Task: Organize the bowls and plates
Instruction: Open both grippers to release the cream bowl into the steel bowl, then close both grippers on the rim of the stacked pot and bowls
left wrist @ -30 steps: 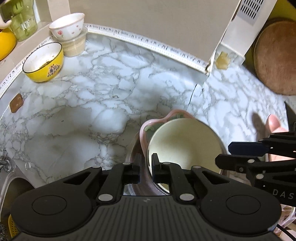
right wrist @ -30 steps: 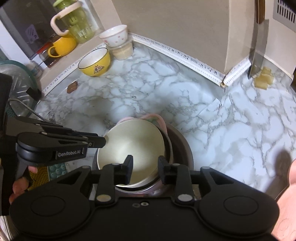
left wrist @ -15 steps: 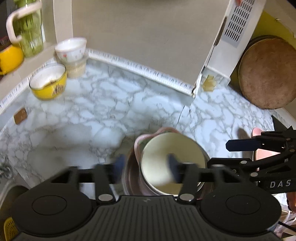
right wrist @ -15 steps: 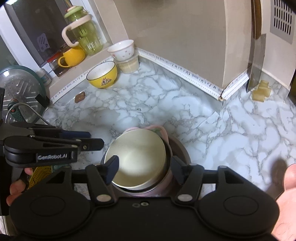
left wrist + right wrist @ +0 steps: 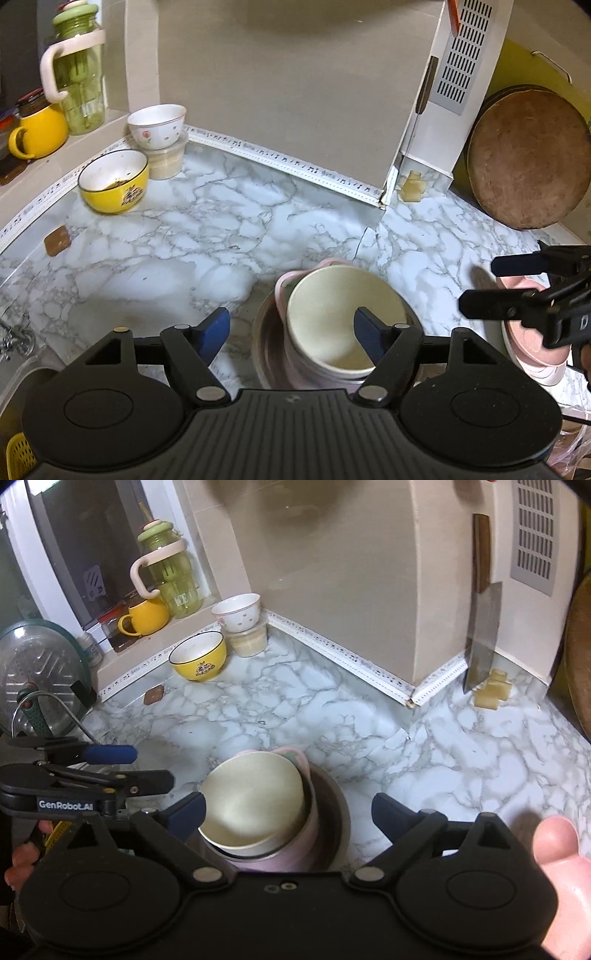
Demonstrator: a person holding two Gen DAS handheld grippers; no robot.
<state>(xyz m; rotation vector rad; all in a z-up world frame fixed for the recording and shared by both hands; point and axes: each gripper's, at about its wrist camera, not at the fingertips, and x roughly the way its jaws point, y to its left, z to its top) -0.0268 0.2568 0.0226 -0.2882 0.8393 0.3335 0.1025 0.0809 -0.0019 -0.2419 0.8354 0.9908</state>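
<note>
Item: cream bowl (image 5: 341, 325), nested in the pink dish (image 5: 295, 853) on the metal plate (image 5: 338, 812), at 6 o'clock on the marble counter (image 5: 184, 236). You had clamped its rim a second earlier; your left gripper (image 5: 291, 332) and right gripper (image 5: 288, 810) were opening, nothing gripped. Stacking step judged complete.

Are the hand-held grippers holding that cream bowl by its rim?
No, nothing is held. Both the left hand-held gripper and right hand-held gripper are opening, clear of the cream bowl.
</note>
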